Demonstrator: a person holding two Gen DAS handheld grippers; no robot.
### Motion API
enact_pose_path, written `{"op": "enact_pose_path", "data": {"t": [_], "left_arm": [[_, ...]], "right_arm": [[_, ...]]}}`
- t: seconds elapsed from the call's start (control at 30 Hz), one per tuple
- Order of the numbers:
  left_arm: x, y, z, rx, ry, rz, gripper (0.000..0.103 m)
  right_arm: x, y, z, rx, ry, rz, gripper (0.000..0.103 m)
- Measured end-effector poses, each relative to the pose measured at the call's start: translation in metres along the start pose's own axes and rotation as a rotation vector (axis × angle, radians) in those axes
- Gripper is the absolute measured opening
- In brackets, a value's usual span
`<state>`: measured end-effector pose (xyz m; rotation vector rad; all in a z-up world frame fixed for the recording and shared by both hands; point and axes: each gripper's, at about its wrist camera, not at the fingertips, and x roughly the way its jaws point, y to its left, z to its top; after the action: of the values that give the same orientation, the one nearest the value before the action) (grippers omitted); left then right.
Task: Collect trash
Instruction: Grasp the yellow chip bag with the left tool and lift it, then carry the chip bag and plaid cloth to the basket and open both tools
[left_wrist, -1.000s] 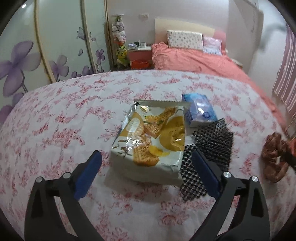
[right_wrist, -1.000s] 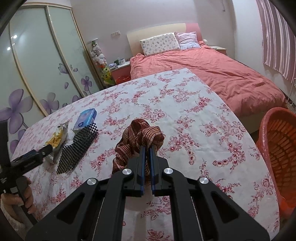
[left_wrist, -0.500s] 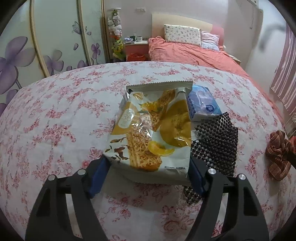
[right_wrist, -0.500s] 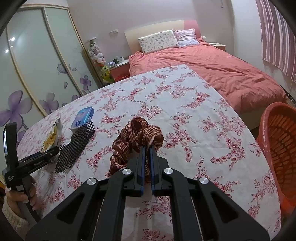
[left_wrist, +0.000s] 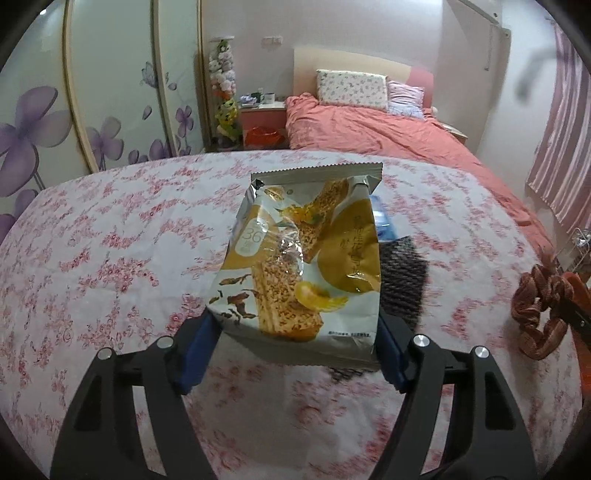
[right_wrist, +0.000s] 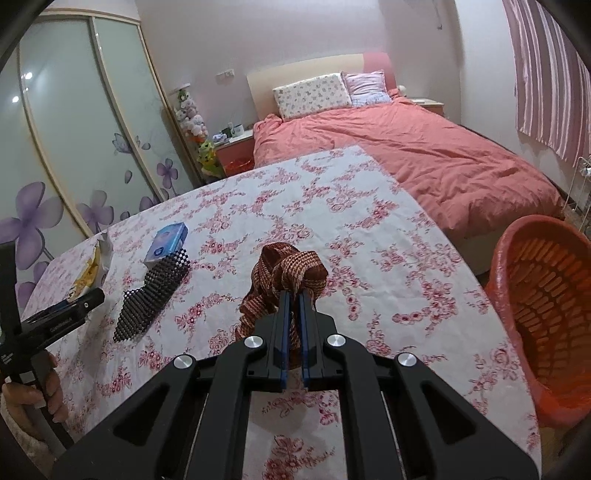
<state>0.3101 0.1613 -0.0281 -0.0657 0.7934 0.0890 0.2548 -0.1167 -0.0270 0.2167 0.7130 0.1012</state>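
I'm looking at a bedroom: a surface (right_wrist: 369, 229) under a pink floral cloth, a bed (right_wrist: 424, 158) with a salmon cover behind it, and a wardrobe (right_wrist: 74, 147) with purple flower doors on the left. My left tool (left_wrist: 295, 332) has its 2 blue fingers (left_wrist: 195, 354) pressed against the lower sides of a cracker snack bag (left_wrist: 306, 266), which stands tilted up between them; I read that as clamped on the bag. Just behind the bag I see a black mesh mat (left_wrist: 402, 280) and a sliver of a blue tissue pack (left_wrist: 382, 221) lying on the cloth. My right tool (right_wrist: 291, 299) has its fingers pinched together on a brown woven fabric strap (right_wrist: 288, 273), bunched and knotted, held over the middle of the surface. An orange plastic basket (right_wrist: 546, 317) stands off the surface's right edge, near the bed. In the right view the tissue pack touches the mat's far end.
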Motion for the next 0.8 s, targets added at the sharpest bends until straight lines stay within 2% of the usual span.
{"op": "enact_pose_path", "data": {"t": [0.17,0.47,0.67,0.8], "left_arm": [[-0.022,-0.023,0.0,0.027,-0.029,-0.057,0.072],[-0.057,-0.087,-0.004,0.104,-0.064,-0.197,0.072],[-0.07,-0.131,-0.009,0.147,-0.079,-0.279,0.072],[-0.077,-0.169,-0.014,0.194,-0.093,-0.334,0.072]], "right_arm": [[-0.017,-0.008,0.002,0.005,-0.038,-0.012,0.005],[-0.055,-0.035,0.005,0.03,-0.134,-0.064,0.005],[-0.087,-0.064,0.003,0.069,-0.213,-0.135,0.005],[-0.106,-0.089,0.001,0.098,-0.265,-0.211,0.005]]}}
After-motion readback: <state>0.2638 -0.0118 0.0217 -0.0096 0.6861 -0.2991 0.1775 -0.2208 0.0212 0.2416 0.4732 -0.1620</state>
